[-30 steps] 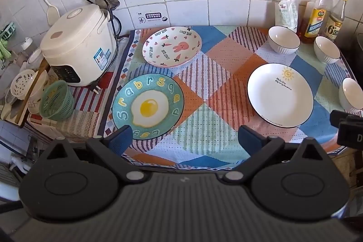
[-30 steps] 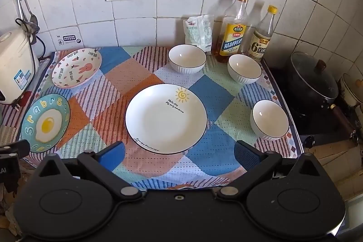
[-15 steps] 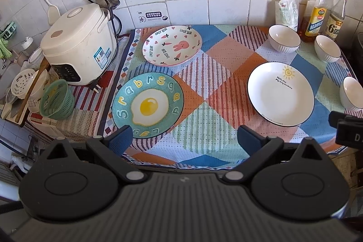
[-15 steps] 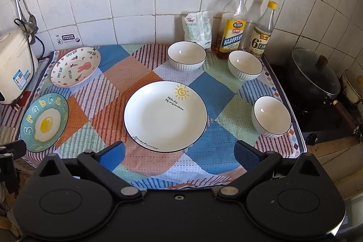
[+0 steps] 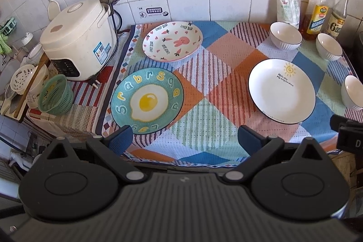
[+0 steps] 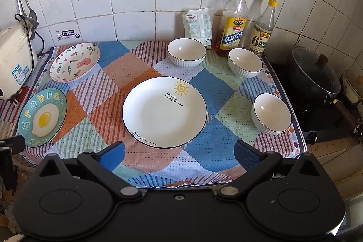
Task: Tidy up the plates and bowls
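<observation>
Three plates lie on the patchwork cloth: a green fried-egg plate (image 5: 147, 101) at the front left, a pink rabbit plate (image 5: 172, 40) behind it, and a white sun plate (image 6: 164, 111) in the middle. Three white bowls stand to the right: one at the back (image 6: 186, 55), one near the bottles (image 6: 245, 62), one by the right edge (image 6: 271, 113). My left gripper (image 5: 185, 140) hangs open above the cloth's front edge, just right of the egg plate. My right gripper (image 6: 179, 153) hangs open in front of the sun plate. Both hold nothing.
A rice cooker (image 5: 79, 47) and a green basket (image 5: 55, 94) stand left of the cloth. Two bottles (image 6: 233, 22) and a white packet (image 6: 198, 24) line the tiled back wall. A black lidded pot (image 6: 314, 76) sits on the stove to the right.
Both views have shifted only slightly, the plates sitting a little higher in frame. No plate or bowl has moved and both grippers stay open.
</observation>
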A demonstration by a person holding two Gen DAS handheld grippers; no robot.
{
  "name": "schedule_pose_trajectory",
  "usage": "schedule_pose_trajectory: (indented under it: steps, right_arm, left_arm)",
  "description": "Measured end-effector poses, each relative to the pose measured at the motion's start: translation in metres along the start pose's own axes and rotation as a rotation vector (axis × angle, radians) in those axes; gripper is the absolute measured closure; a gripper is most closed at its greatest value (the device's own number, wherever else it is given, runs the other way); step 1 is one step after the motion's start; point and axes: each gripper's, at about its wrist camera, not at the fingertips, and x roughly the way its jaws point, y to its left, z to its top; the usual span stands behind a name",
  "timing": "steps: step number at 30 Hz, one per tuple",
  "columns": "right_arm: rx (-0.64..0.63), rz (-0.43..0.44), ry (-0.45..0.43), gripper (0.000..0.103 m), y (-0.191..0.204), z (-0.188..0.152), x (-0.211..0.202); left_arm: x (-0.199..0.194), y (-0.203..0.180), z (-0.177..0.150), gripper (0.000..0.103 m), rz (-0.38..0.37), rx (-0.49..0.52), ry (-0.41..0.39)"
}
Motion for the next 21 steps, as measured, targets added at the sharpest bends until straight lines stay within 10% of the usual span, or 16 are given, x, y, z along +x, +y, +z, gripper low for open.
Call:
schedule_pose_trajectory:
  steps: [21]
  right_arm:
    - [-0.018,-0.010,-0.062,0.000,0.000,-0.010,-0.006]
  left_arm:
    - [0.007,-0.002,-0.011,0.003,-0.035,-0.002,0.002]
